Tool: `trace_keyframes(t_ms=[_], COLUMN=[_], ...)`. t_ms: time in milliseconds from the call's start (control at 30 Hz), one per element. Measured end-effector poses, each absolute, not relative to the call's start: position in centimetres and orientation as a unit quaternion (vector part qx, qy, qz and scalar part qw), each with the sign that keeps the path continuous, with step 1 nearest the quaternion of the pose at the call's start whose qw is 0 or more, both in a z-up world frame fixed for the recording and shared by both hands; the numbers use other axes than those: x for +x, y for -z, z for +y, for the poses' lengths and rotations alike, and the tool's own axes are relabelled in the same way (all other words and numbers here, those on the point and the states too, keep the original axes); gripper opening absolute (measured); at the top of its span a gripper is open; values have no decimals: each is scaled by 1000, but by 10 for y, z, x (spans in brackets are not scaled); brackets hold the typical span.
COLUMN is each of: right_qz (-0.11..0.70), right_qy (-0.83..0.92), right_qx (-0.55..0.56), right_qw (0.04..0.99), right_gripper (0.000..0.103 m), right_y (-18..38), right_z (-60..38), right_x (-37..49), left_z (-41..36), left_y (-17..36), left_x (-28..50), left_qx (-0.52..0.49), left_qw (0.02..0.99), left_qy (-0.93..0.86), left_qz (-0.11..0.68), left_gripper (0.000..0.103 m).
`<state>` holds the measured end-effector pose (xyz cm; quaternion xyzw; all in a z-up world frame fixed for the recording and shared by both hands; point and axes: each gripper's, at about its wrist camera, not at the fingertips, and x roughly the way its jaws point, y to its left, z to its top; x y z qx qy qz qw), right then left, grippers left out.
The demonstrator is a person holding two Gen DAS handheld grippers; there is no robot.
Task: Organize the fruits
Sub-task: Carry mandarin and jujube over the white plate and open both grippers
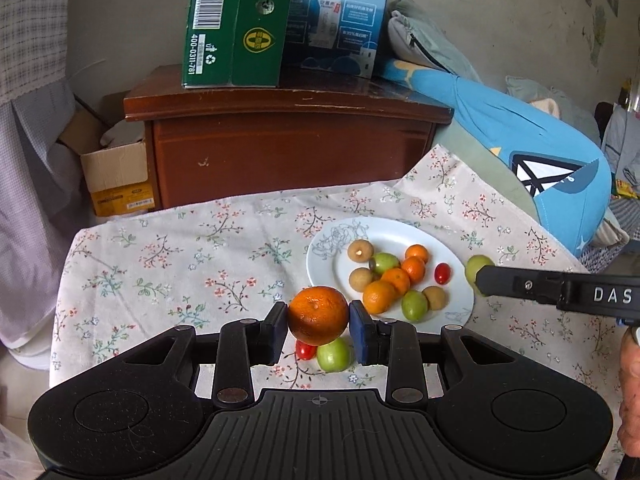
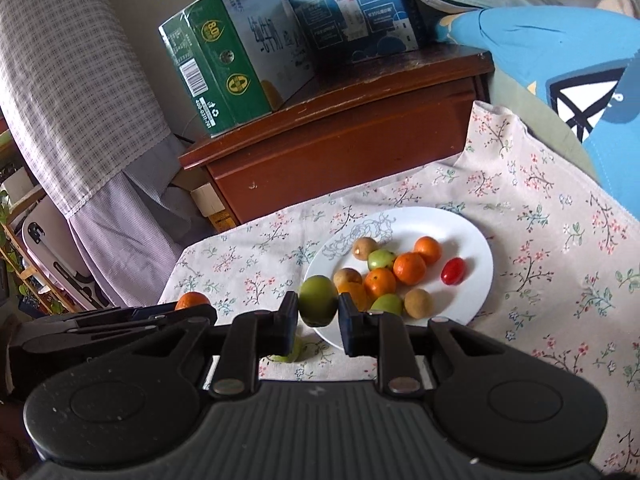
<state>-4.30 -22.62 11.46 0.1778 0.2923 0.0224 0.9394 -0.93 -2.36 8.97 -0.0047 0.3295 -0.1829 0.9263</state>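
Note:
My left gripper [image 1: 319, 316] is shut on an orange mandarin [image 1: 318, 314], held above the floral cloth just left of the white plate [image 1: 400, 230]. Under it on the cloth lie a green fruit [image 1: 334, 354] and a red cherry tomato [image 1: 304, 350]. My right gripper [image 2: 319, 307] is shut on a green fruit [image 2: 318, 300] near the plate's [image 2: 476, 248] front left rim. In the left wrist view the right gripper [image 1: 482, 278] comes in from the right with that green fruit [image 1: 474, 266]. The plate carries several mandarins, green fruits, brown longans and a cherry tomato [image 2: 453, 271].
A wooden nightstand [image 1: 288, 148] stands beyond the cloth's far edge, with a green carton [image 1: 236, 24] and a blue carton [image 1: 340, 16] on top. A blue plush cushion [image 1: 532, 140] lies at the right. A cardboard box [image 1: 116, 176] sits on the floor at the left.

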Motion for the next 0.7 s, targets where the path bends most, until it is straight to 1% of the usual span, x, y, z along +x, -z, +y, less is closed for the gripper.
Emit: trace_keyframes(t_ms=[267,700], right_qz=[286,316], right_qy=[15,41], right_qx=[215,255], right_qw=[934,913], right_gripper=[22,22], right_y=[-120,-92], right_z=[-265,-289], right_x=[-27,4], left_z=[-35,-56], left_y=[-87,-71], left_x=[17,72], left_qx=[0,-17], left_qw=[916,902], left_qy=[206,214], left_qz=[343,374], left_gripper=[30,30])
